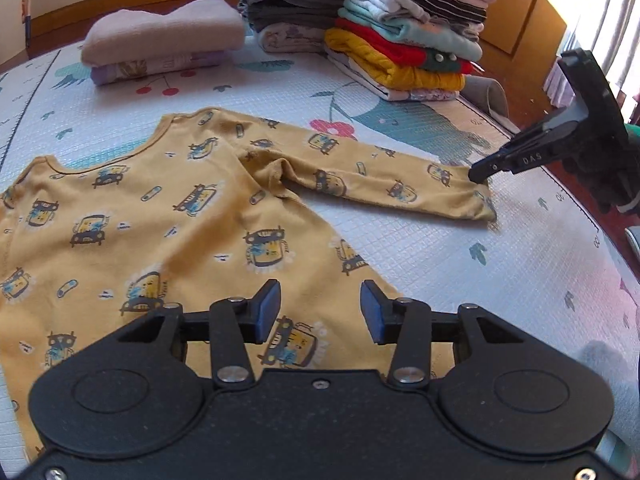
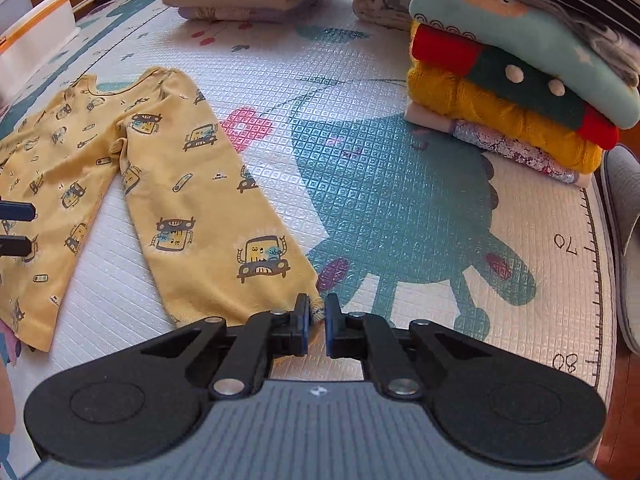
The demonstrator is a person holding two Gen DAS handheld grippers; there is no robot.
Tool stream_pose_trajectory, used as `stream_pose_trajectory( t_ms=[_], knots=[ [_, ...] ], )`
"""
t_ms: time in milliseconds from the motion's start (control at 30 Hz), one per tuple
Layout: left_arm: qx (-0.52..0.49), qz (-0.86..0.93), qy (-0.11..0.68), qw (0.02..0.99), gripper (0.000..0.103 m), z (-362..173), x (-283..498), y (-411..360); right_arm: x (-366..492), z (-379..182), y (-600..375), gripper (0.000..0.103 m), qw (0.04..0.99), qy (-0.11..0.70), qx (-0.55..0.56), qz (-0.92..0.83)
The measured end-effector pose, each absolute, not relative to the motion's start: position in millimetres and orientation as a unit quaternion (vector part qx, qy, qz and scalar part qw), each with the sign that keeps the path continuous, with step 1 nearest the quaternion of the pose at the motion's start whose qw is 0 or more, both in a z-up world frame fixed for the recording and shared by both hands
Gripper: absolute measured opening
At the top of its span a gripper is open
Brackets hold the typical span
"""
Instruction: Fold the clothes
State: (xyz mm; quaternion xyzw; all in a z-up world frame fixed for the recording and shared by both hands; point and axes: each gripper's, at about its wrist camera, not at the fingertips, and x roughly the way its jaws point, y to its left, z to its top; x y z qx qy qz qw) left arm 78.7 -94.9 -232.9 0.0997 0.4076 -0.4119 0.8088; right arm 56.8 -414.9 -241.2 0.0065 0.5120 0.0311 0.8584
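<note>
A yellow long-sleeved child's shirt [image 1: 160, 216] printed with little cars lies flat on the play mat [image 1: 440, 264], neckline toward the far side. Its sleeve [image 1: 360, 176] stretches out to the right. In the right wrist view the same sleeve [image 2: 208, 200] runs down to my right gripper [image 2: 317, 322], which is shut on the cuff [image 2: 318, 312]. The left wrist view shows that gripper [image 1: 478, 174] pinching the cuff's end. My left gripper [image 1: 320, 312] hovers open over the shirt's lower body, nothing between its blue pads [image 1: 268, 312].
Tall stacks of folded clothes [image 1: 408, 32] stand at the far right of the mat, close to the sleeve's side [image 2: 520, 80]. A folded pink towel pile [image 1: 168, 36] sits at the back. A grey slipper [image 2: 624, 240] lies past the mat's right edge. A white box [image 2: 36, 40] is far left.
</note>
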Motion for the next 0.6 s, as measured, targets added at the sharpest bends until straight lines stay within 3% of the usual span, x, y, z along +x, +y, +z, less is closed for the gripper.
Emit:
stream_pose_trajectory(
  t_ms=[133, 600],
  knots=[
    [0.174, -0.439, 0.396, 0.787, 0.044, -244.7, 53.8, -113.2, 68.3, -234.9, -433.5, 0.008, 0.864, 0.504, -0.012, 0.004],
    [0.157, -0.505, 0.435, 0.728, 0.044, -235.7, 55.6, -104.0, 98.6, -251.1, -447.7, 0.009, 0.848, 0.52, -0.099, -0.025]
  ],
)
